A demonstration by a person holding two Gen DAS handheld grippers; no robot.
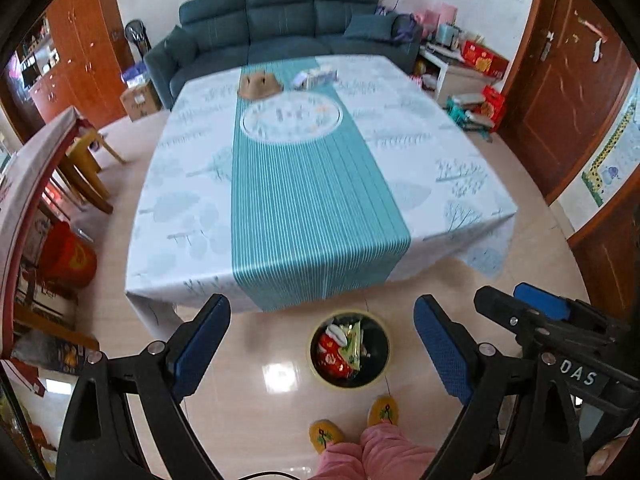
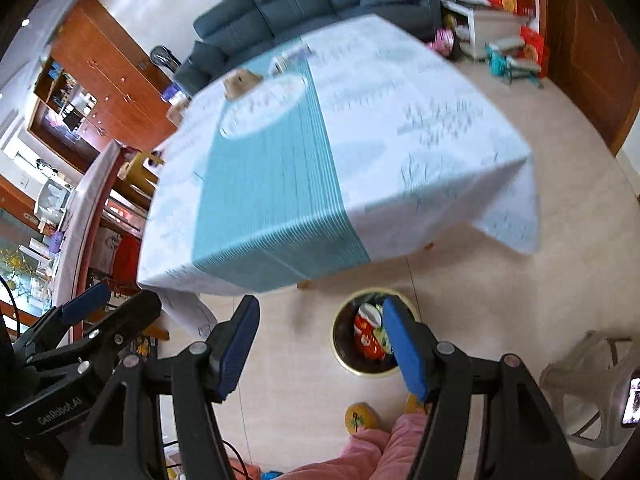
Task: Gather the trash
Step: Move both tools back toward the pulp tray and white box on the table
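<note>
A small round bin (image 1: pixel 311 354) (image 2: pixel 335 345) with a yellow rim stands on the floor just in front of the table. Red, green and white wrappers (image 1: pixel 340 350) (image 2: pixel 365 336) lie inside it. My left gripper (image 1: pixel 322 346) hangs high above the bin, open, with nothing between its blue pads. My right gripper (image 2: pixel 320 354) is also open and holds nothing; its right finger (image 2: pixel 404 352) overlaps the bin's edge in its own view. Each gripper shows at the edge of the other's view, right gripper (image 1: pixel 502 293) and left gripper (image 2: pixel 114 302). On the table's far end lie a brown object (image 1: pixel 258 86) and a blue-white packet (image 1: pixel 316 78).
The table (image 1: pixel 440 184) wears a white and teal cloth. A dark sofa (image 1: pixel 280 20) stands behind it. A person's yellow slippers (image 1: pixel 382 410) and pink trousers are right below. A red bucket (image 1: pixel 68 256) and wooden chair sit left; a plastic stool (image 2: pixel 588 380) stands right.
</note>
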